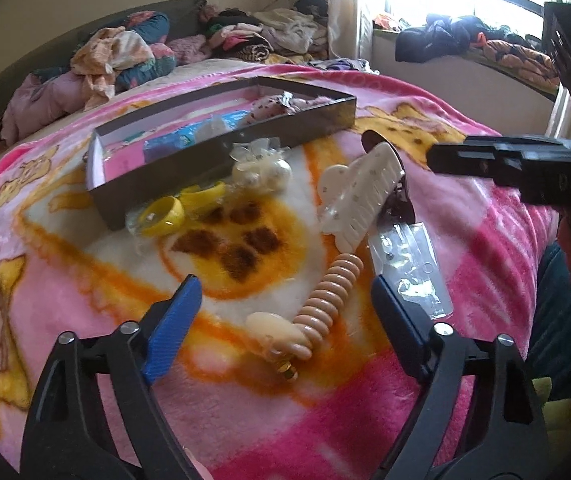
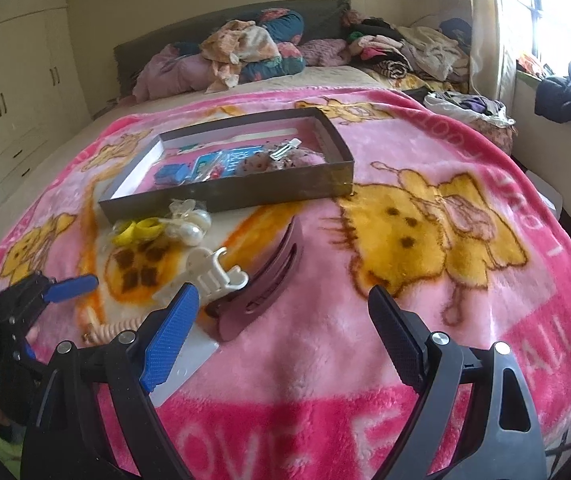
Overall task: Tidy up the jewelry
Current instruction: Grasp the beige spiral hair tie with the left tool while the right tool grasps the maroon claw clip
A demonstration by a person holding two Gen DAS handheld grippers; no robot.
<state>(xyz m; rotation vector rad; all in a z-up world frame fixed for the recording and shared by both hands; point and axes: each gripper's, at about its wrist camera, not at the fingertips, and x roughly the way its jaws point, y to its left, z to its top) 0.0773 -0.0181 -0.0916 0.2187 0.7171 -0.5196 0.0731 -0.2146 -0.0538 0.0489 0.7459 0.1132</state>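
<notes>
Left wrist view: the left gripper [image 1: 285, 300] hangs low over a pink blanket [image 1: 365, 420], its jaws spread wide and holding nothing. Between the blue pads [image 1: 173, 328] lies a beige coil tie [image 1: 327, 296], with a cream clip [image 1: 269, 330] touching its near end. Just beyond them a white claw clip [image 1: 359, 192] rests on a dark maroon clip [image 1: 395, 196], and a clear packet [image 1: 409, 256] lies on the blanket to the right. Farther left, a yellow ring [image 1: 163, 216] and a cluster of pearl pieces [image 1: 261, 172] sit against the near wall of a shallow dark box [image 1: 165, 180]. Inside the box are a blue packet [image 1: 189, 136] and a spotted fabric piece [image 1: 269, 110]. The right gripper [image 1: 517, 160] reaches in from the right edge, above the blanket; whether it is spread cannot be told from here.

Right wrist view: the right gripper [image 2: 283, 300] hovers with jaws wide and empty. The maroon clip [image 2: 261, 288] lies just ahead of its left pad, the claw clip [image 2: 213, 272] beside it to the left. The ring [image 2: 137, 230] and pearl pieces [image 2: 191, 226] lie near the box [image 2: 245, 192], where a silver clip [image 2: 285, 148] rests on the fabric piece [image 2: 261, 164]. The left gripper [image 2: 45, 292] is at the left edge, with the tie [image 2: 119, 326] near it. Piled clothes [image 2: 245, 48] lie at the far end of the bed.
</notes>
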